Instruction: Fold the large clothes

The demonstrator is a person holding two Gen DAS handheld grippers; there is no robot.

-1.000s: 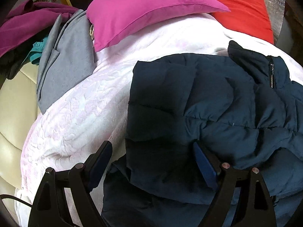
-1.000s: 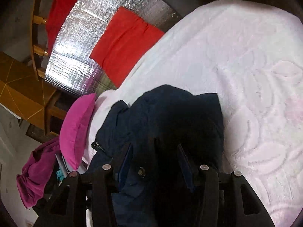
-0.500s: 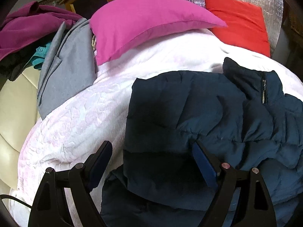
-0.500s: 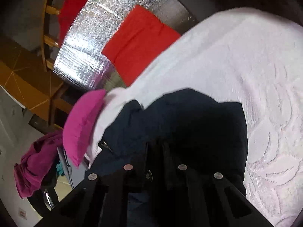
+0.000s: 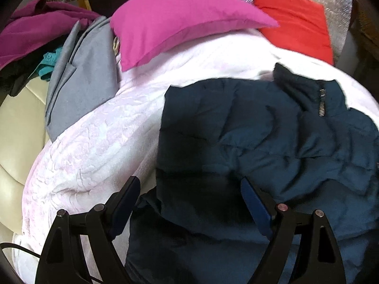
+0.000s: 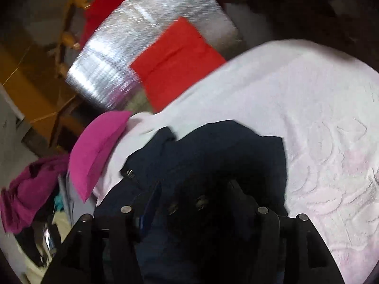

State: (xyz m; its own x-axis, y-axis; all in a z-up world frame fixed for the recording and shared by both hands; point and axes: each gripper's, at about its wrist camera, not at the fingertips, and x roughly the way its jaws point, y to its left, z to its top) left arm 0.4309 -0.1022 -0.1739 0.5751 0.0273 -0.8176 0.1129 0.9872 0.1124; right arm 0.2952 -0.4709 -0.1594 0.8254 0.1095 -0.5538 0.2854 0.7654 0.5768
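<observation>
A dark navy puffer jacket (image 5: 260, 137) lies partly folded on a pale pink textured bedspread (image 5: 94, 142), its collar and zipper (image 5: 322, 104) at the far right. My left gripper (image 5: 189, 198) is open and empty, just above the jacket's near folded edge. In the right wrist view the jacket (image 6: 236, 151) lies bunched under my right gripper (image 6: 194, 196), whose jaws stand apart over the fabric, holding nothing that I can see. That view is blurred.
A magenta pillow (image 5: 180, 21) and a red pillow (image 5: 296, 26) lie at the head of the bed by silver foil sheeting (image 6: 132, 54). Grey cloth (image 5: 80, 80), a purple garment (image 5: 35, 33) and a cream cushion (image 5: 16, 123) are at the left.
My right gripper shut on the jacket half a second ago and has now opened again. It has shifted over the jacket. The left gripper has drawn back slightly and stayed open.
</observation>
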